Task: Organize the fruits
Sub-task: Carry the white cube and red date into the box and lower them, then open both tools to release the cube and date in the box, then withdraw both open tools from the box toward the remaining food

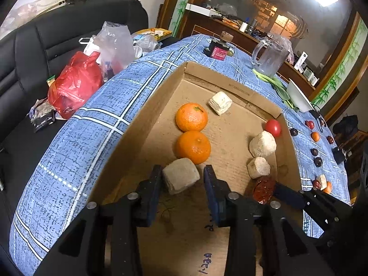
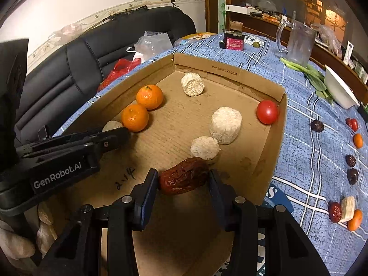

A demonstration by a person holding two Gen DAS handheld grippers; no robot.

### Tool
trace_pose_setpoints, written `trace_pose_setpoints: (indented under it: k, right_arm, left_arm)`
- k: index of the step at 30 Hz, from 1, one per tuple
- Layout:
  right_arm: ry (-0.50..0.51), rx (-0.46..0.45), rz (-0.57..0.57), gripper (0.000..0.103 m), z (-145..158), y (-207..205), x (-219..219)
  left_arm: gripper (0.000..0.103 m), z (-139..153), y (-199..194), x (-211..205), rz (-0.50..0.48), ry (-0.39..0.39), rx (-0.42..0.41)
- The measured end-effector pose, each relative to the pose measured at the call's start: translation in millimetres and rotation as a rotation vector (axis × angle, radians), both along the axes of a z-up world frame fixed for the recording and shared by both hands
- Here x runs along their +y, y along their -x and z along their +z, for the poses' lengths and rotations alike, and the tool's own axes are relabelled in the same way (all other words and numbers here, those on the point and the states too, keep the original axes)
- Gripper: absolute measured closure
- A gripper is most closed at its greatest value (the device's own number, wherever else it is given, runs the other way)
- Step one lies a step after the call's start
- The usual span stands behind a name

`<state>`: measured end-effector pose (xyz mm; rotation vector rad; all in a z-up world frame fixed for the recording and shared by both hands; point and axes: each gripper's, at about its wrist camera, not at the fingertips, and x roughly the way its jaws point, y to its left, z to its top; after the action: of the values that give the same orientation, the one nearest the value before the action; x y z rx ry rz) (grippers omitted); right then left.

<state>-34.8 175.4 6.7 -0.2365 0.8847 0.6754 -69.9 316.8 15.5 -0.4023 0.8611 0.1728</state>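
A shallow cardboard box lies on the blue checked tablecloth. Inside it are two oranges, a red tomato and several pale cylindrical chunks. My left gripper is inside the box with its fingers around a pale chunk, touching the left finger, a gap at the right one. My right gripper is shut on a wrinkled red date, low over the box floor near the right wall.
Loose dates, small oranges and a pale chunk lie on the cloth right of the box. A glass mug, a dark jar, greens and a white bowl stand behind. A black sofa with plastic bags is left.
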Motion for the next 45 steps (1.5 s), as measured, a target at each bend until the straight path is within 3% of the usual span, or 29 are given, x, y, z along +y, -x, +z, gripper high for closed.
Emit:
trace_pose_setpoints:
  k: [5,9,13,22,34,45]
  right_arm:
    - [-0.008,-0.019,0.005,0.042,4,5,0]
    - [-0.014,-0.088,0.001,0.04,17,15,-5]
    - [-0.032,-0.134,-0.02,0.035,27,28,-17]
    - [-0.125,-0.089,-0.196,0.03,36,41,-64]
    - [-0.159,-0.038,-0.429,0.027,27,48,-130]
    - [-0.219,-0.022,-0.507,0.026,24,61,-173]
  left_arm:
    - [0.057,2,-1,-5,-0.018,-0.015,0.004]
    - [0.053,9,5,-1,0.001,0.018,-0.013]
    - [0.034,22,14,-4,0.029,-0.017,-0.038]
    - [0.033,38,32,-37,-0.012,-0.135,-0.046]
    - [0.033,51,48,-89,-0.063,-0.251,-0.057]
    - [0.025,65,66,-142,-0.067,-0.423,-0.095]
